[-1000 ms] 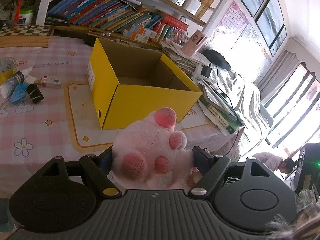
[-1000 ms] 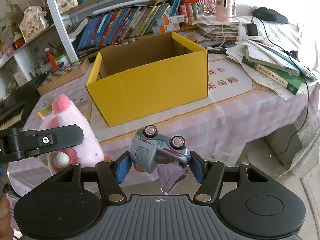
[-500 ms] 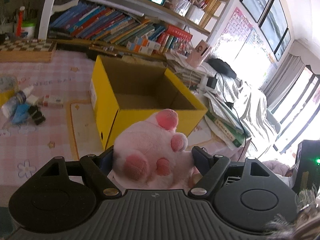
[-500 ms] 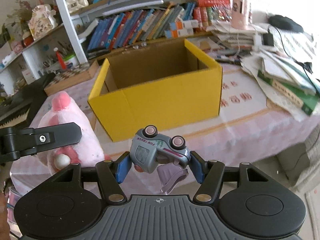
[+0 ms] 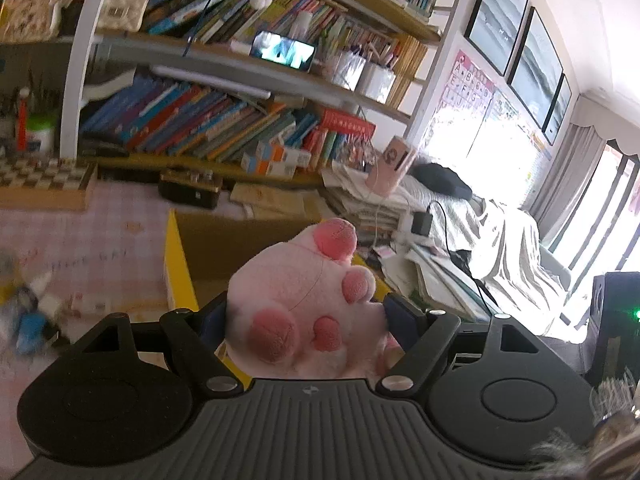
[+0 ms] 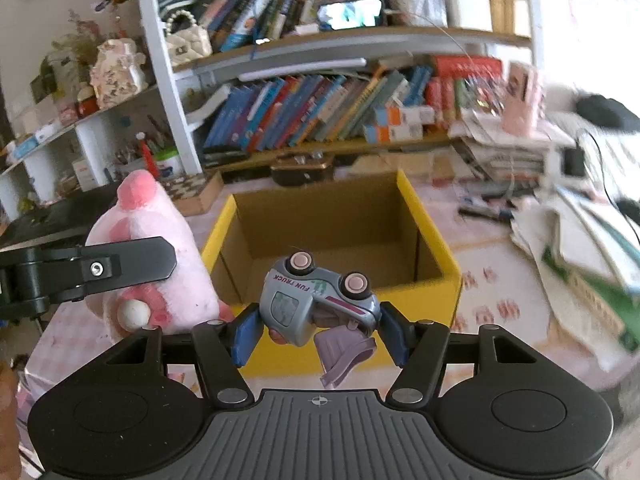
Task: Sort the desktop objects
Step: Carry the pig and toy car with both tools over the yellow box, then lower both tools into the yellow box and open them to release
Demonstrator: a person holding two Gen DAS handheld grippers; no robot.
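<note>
Both tools rose over one box (image 6: pixel 436 256), pinching one plush (image 5: pixel 304 304), one truck (image 6: pixel 316 300).

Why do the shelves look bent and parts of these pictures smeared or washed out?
Both views: the fisheye lens curves the bookshelves. Left wrist view: the window side is blown out white and the pink checked tablecloth is smeared, while the pink plush toy stays sharp. Right wrist view: the paper stacks blur; the grey toy truck is crisp.
</note>
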